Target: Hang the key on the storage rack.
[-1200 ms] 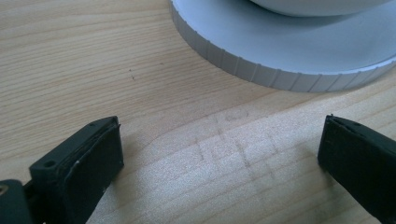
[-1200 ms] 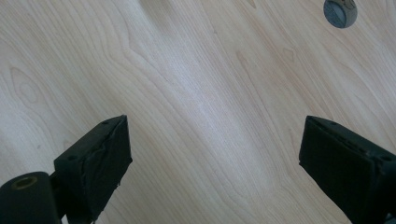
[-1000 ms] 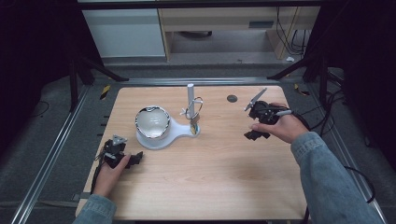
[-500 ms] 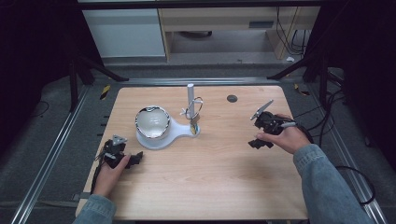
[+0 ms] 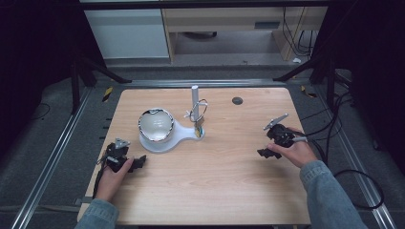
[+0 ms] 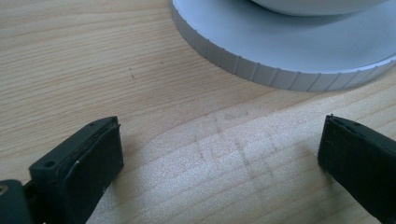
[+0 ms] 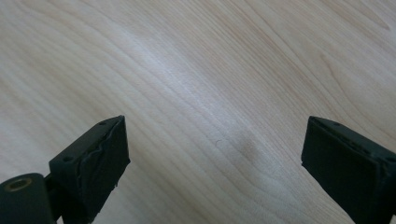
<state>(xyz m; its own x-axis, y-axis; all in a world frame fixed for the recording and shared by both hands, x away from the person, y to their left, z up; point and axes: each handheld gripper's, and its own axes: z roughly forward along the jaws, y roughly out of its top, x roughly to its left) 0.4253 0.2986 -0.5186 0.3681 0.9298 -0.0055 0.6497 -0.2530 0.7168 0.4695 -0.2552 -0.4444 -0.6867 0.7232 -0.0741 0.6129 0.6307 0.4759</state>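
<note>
A pale wooden table (image 5: 205, 191) with rounded corners and fine, wavy grain is seen from above, and a small dark round disc (image 5: 237, 100) is set into it near the far edge. Left of centre a white stand (image 5: 184, 132) is placed: its round base is ribbed along the rim, as is shown up close in the left gripper view (image 6: 261, 70), and it narrows into a neck toward an upright pale post (image 5: 195, 98). A shiny, mirror-like bowl (image 5: 155, 125) is seated on the round part. Something thin and wiry (image 5: 199, 112) is hung at the post, too small to be made out. The left gripper (image 5: 136, 163) is held low at the near-left of the table, just short of the base, with the hand (image 5: 113, 179) wrapped behind it and the denim-sleeved forearm brought in from the bottom edge. Its blocky black jaws are spread wide, and bare wood is framed between them. The right gripper (image 5: 265, 152) is held near the right edge, well apart from the stand, a grey plate (image 5: 276, 121) tilted up on top, the hand (image 5: 296, 152) closed around its body. Its jaws, too, are parted wide over bare wood, with nothing gripped.
</note>
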